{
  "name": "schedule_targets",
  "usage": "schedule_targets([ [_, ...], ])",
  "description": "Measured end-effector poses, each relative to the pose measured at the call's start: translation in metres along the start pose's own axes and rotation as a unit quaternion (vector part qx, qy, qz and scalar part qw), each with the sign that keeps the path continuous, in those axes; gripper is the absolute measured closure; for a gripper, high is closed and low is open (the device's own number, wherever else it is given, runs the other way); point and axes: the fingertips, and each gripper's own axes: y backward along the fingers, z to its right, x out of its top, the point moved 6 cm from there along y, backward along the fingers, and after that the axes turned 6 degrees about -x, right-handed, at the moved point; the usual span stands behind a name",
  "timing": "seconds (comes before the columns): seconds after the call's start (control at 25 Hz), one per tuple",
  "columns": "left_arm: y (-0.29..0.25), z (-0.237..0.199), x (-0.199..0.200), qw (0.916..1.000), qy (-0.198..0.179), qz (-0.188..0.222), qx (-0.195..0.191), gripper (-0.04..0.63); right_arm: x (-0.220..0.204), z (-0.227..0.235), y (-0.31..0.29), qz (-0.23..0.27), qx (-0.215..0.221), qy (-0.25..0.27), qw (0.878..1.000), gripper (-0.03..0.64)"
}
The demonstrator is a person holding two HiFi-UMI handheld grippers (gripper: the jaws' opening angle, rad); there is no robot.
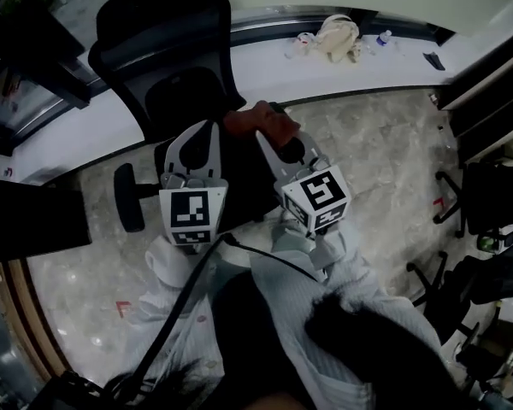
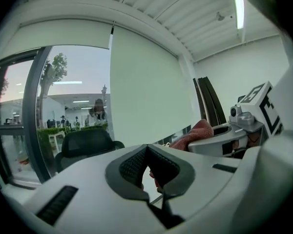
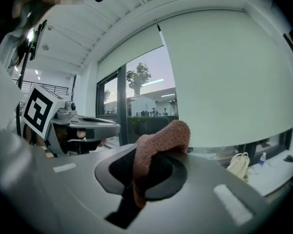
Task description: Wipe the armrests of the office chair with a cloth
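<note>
Right gripper (image 3: 146,172) pinches the cloth (image 3: 161,140) above the chair (image 1: 167,58), left gripper (image 2: 147,167) pressed together empty; armrest (image 1: 128,196) wiping apparently not started.

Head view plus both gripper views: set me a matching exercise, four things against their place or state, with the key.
Things:
1. cloth
2. left gripper
3. office chair
4. pale bag

Place or state:
A. black, just ahead of both grippers
B. lying on the white ledge by the window
C. jaws together, nothing between them
D. reddish-brown, clamped in the right gripper

Pairs: 1-D, 2-C, 3-A, 4-B
</note>
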Motion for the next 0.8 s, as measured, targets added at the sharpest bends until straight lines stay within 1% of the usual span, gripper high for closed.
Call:
schedule_targets([
  [0.08,-0.031,0.036,0.007,0.9998,0.020,0.004,0.008,0.592,0.001,0.047,0.021,-0.015,0.011,0.014,1.000,0.592],
  [0.2,-0.067,0.076,0.010,0.9985,0.046,0.000,0.029,0.592,-0.005,0.104,0.044,-0.040,0.023,0.030,0.998,0.592],
  [0.28,-0.083,0.096,0.011,0.9976,0.053,-0.008,0.043,0.592,-0.014,0.134,0.053,-0.053,0.033,0.031,0.998,0.592],
  [0.36,-0.098,0.108,0.010,0.9973,0.051,-0.017,0.049,0.592,-0.024,0.155,0.057,-0.060,0.038,0.029,0.997,0.592],
  [0.44,-0.109,0.112,0.007,0.9971,0.049,-0.023,0.053,0.592,-0.035,0.164,0.054,-0.069,0.044,0.022,0.996,0.592],
  [0.6,-0.114,0.108,-0.010,0.9951,0.058,-0.042,0.068,0.592,-0.069,0.157,0.037,-0.107,0.068,0.016,0.992,0.592],
  [0.72,-0.114,0.102,-0.031,0.9924,0.072,-0.061,0.079,0.592,-0.102,0.144,0.028,-0.143,0.093,0.004,0.985,0.592],
  [0.8,-0.112,0.100,-0.046,0.9907,0.074,-0.076,0.085,0.592,-0.132,0.134,0.024,-0.174,0.115,-0.008,0.978,0.592],
])
